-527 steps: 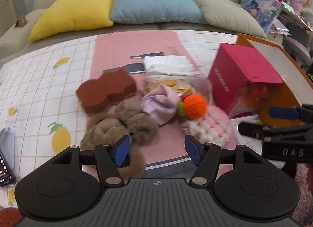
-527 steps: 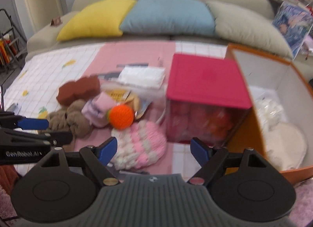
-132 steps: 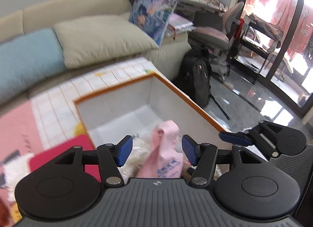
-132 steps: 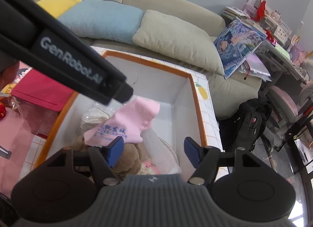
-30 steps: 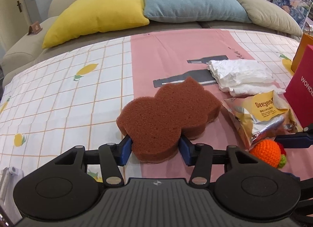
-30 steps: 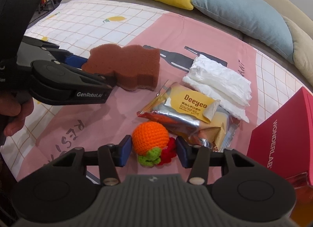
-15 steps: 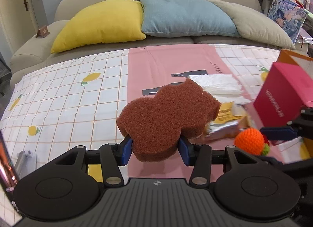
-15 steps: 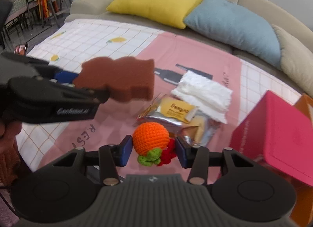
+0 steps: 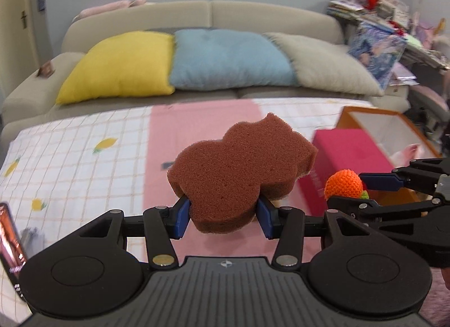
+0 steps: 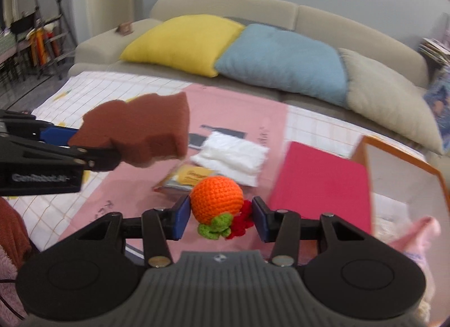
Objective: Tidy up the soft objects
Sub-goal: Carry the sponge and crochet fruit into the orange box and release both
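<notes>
My left gripper [image 9: 223, 221] is shut on a thick brown sponge [image 9: 242, 169] with a wavy outline, held up over the pink cloth. My right gripper [image 10: 219, 218] is shut on an orange crocheted ball [image 10: 216, 199] with green and red bits under it. In the left wrist view the right gripper [image 9: 365, 189] with the orange ball [image 9: 343, 185] hangs to the right of the sponge. In the right wrist view the left gripper [image 10: 70, 144] with the brown sponge [image 10: 135, 130] sits at left. The orange-rimmed box [image 10: 399, 158] stands at right, with a pink cloth [image 10: 419, 234] inside.
A pink box [image 10: 320, 183] lies beside the orange-rimmed box. A white folded cloth [image 10: 230, 158] and a yellow snack packet [image 10: 191, 176] rest on the pink mat. Behind is a sofa with a yellow [image 9: 121, 65], a blue [image 9: 225, 59] and a beige cushion [image 9: 323, 65]. A phone [image 9: 11, 242] lies at the left edge.
Both grippers have risen off the mat with the sponge and the orange ball, and have swung right toward the orange-rimmed box. Both grips have held.
</notes>
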A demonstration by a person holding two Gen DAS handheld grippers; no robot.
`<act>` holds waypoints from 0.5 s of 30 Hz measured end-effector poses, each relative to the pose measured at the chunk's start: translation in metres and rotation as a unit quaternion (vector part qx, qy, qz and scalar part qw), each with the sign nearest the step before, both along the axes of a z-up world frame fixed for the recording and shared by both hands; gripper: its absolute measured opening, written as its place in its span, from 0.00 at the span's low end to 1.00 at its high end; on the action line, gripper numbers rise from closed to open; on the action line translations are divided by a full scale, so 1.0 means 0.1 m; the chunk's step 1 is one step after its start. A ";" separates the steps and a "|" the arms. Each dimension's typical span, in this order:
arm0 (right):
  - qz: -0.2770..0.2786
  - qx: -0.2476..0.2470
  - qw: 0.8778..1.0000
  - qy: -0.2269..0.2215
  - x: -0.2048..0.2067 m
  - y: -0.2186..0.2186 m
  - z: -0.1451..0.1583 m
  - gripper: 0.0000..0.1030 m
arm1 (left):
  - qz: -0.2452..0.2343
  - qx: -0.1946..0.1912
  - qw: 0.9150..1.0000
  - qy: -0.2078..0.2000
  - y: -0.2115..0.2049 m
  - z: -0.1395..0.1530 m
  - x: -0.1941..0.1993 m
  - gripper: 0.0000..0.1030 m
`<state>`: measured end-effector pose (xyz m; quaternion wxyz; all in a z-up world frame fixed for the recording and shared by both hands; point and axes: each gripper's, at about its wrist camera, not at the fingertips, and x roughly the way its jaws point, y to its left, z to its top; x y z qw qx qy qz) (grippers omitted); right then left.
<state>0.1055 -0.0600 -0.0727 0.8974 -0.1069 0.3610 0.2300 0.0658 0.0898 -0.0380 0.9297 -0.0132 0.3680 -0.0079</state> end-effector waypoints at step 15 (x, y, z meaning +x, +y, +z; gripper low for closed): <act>-0.147 -0.017 0.988 0.040 0.34 -1.55 -0.05 0.46 | -0.167 0.029 0.985 -0.034 -1.22 0.26 0.36 0.54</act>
